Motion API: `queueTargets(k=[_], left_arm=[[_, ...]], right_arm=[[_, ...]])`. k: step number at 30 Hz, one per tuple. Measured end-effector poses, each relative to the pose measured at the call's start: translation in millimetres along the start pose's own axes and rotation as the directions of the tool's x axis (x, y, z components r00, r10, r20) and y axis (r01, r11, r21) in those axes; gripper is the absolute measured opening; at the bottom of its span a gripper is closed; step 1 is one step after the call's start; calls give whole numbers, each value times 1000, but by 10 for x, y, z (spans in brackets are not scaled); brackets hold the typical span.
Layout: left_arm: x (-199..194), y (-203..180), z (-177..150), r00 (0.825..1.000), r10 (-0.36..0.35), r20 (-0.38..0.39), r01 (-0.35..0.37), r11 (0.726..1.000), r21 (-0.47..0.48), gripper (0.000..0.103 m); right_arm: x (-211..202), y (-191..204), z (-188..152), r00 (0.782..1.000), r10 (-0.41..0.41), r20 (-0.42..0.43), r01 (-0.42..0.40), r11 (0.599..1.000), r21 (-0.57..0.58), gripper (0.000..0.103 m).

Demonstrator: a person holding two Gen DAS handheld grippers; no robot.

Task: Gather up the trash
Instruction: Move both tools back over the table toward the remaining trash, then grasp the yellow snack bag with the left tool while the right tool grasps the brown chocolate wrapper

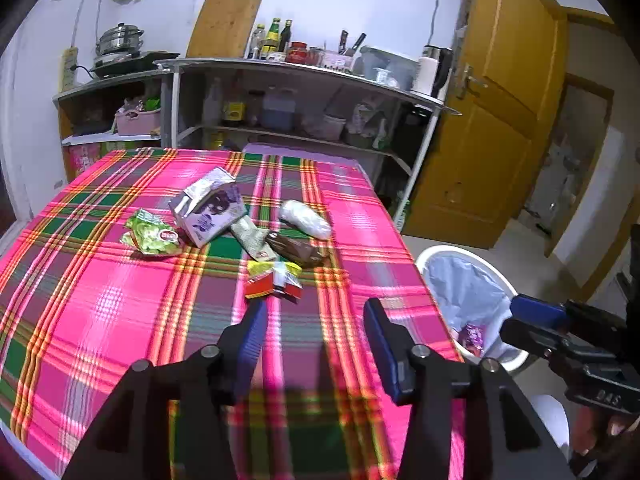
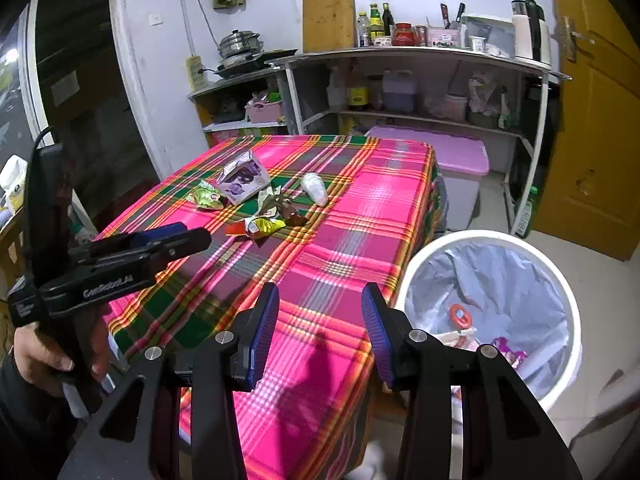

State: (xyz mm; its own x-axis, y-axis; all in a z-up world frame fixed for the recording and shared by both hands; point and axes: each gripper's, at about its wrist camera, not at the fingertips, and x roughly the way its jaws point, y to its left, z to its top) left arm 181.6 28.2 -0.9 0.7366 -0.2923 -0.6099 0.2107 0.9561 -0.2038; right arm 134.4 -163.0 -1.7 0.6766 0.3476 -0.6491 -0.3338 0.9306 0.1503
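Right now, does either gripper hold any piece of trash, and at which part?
Nothing is held. The left gripper and the right gripper both stand open above the checked tablecloth, with no trash between their pads.

Woven plaid tablecloth [image 1: 120,320], glossy crinkled wrappers [image 1: 152,234]

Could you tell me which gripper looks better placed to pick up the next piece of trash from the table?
Probably the left gripper: it is open, empty, over the table, aimed at the red and yellow wrapper just ahead. The right gripper, also empty, sits nearer the table's edge beside the bin.
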Motion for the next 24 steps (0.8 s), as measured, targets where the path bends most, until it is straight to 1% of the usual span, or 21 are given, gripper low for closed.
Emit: queueTargets(k=[5,13,16,18,21,22,23,24], left_arm=[[276,126,103,999,30,-32,-30,999,-12,56],[777,220,171,993,45,-111,-48,998,-27,57],[911,251,171,990,43,-137,-50,998,-46,57],[985,279,178,987,26,-156,-37,997,-71,57],[1047,305,198,986,20,-167,-36,995,-93,57],[1052,308,203,986,23,-165,-39,995,-94,54],[1059,311,207,986,26,-166,-42,995,-95,46],[1060,314,203,985,29,-168,-46,994,-97,45]], right_arm=[[126,7,76,1000,4,-5,-4,1000,-10,44],[302,-89,141,1000,-2,-18,2,1000,6,44],[377,-130,153,1000,-4,-28,5,1000,12,44],[418,-141,165,999,-6,-33,7,1000,14,44],[478,-155,193,999,-7,-38,7,1000,13,44],[497,-155,205,999,-7,-39,7,1000,13,44],[519,-154,218,999,-6,-41,7,1000,12,44],[536,-150,228,999,-6,-42,6,1000,10,44]])
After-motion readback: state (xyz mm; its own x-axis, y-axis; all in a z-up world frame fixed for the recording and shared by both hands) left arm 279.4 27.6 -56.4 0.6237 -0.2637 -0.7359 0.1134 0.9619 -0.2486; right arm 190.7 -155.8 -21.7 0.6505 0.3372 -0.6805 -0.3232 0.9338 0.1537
